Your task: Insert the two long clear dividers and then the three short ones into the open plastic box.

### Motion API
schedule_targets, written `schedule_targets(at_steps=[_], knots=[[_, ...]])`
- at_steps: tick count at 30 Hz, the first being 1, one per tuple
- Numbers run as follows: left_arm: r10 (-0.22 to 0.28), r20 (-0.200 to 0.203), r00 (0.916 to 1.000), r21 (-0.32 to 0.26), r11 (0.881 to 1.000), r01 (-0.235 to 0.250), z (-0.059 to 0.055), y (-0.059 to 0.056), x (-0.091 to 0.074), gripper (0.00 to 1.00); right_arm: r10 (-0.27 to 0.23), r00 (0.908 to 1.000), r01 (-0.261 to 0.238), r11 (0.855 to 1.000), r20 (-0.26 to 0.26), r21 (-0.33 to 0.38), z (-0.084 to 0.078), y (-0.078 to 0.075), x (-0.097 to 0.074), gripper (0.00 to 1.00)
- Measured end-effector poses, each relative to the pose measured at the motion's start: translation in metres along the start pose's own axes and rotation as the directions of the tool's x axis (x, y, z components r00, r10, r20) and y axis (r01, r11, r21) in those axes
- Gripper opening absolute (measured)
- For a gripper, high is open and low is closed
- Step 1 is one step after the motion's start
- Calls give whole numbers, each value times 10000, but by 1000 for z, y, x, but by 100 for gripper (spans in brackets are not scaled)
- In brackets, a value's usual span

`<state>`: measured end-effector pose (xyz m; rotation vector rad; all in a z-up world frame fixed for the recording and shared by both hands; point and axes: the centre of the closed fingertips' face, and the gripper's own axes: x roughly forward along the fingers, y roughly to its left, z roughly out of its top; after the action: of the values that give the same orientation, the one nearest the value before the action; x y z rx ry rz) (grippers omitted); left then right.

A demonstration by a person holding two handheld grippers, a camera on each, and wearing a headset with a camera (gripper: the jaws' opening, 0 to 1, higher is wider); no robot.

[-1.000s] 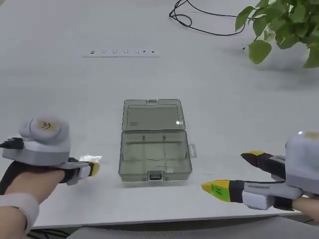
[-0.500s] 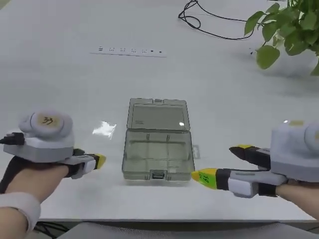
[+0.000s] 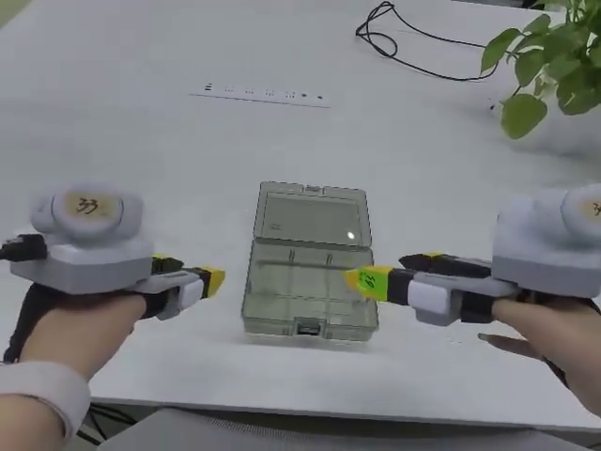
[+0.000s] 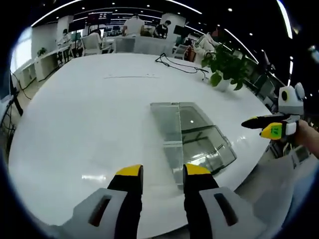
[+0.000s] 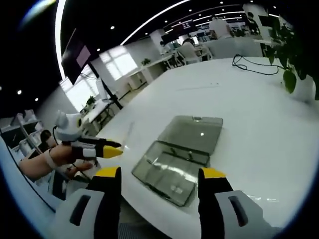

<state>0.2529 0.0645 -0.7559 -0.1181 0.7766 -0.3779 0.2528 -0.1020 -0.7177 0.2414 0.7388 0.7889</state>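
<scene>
**Desk:** What was the box like on your screen?

**Operator:** I saw the plastic box (image 3: 310, 299) as a shallow rectangle of smoky, see-through plastic with rounded corners. It sat on the smooth white table (image 3: 141, 160) near the front edge, between my two tools. Its lid (image 3: 315, 218) lay folded back flat on the far side, glossy enough to catch a spot of light. A small latch (image 3: 308, 328) sat on the near wall. I made out faint lines (image 3: 310, 268) crossing the base, but I could not tell whether they were seated dividers.

**Desk:** And the tools?

**Operator:** The left gripper (image 3: 192, 271) hung just left of the box, its yellow-tipped jaws spread with nothing between them. The right gripper (image 3: 392, 268) was spread wide too, and empty. In the head view its near tip overlapped the box's right rim. In the left gripper view it looked clear of the plastic.

**Desk:** Anything around it, or in the way?

**Operator:** Farther back I saw a flat white power strip (image 3: 268, 94), well apart from the box. A thin black cable (image 3: 413, 42) looped at the far edge, and a leafy green plant (image 3: 554, 56) stood at the far right. Nothing lay between my jaws and the box.
</scene>
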Motion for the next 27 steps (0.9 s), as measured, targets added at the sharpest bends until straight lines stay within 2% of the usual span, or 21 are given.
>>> schedule_targets(at_steps=[7, 9, 11, 13, 16, 18, 27], knots=[[-537, 292, 9981, -165, 9984, 542, 9, -27, 8, 30, 512, 9976, -535, 9973, 456, 510, 23, 20, 21, 51], [-651, 335, 9973, -177, 9977, 657, 12, -34, 10, 30, 501, 9977, -530, 9965, 453, 652, 27, 21, 28, 48], [-731, 394, 9965, -88, 9973, 735, 14, -41, 13, 30, 736, 9967, -761, 9939, 350, 794, 28, 23, 36, 41], [-835, 370, 9958, -57, 9965, 837, 15, -43, 16, 30, 883, 9955, -917, 9889, 336, 1168, 29, 24, 44, 33], [-960, 421, 9945, -109, 9953, 965, 15, -51, 17, 30, 858, 9959, -888, 9875, 288, 1303, 30, 22, 55, 30], [-1050, 466, 9934, -147, 9943, 1058, 16, -55, 18, 30, 986, 9948, -1014, 9813, 250, 1636, 29, 24, 61, 28], [-1171, 513, 9918, -273, 9926, 1186, 16, -60, 22, 30, 1288, 9912, -1322, 9671, 299, 2175, 31, 32, 70, 15]])
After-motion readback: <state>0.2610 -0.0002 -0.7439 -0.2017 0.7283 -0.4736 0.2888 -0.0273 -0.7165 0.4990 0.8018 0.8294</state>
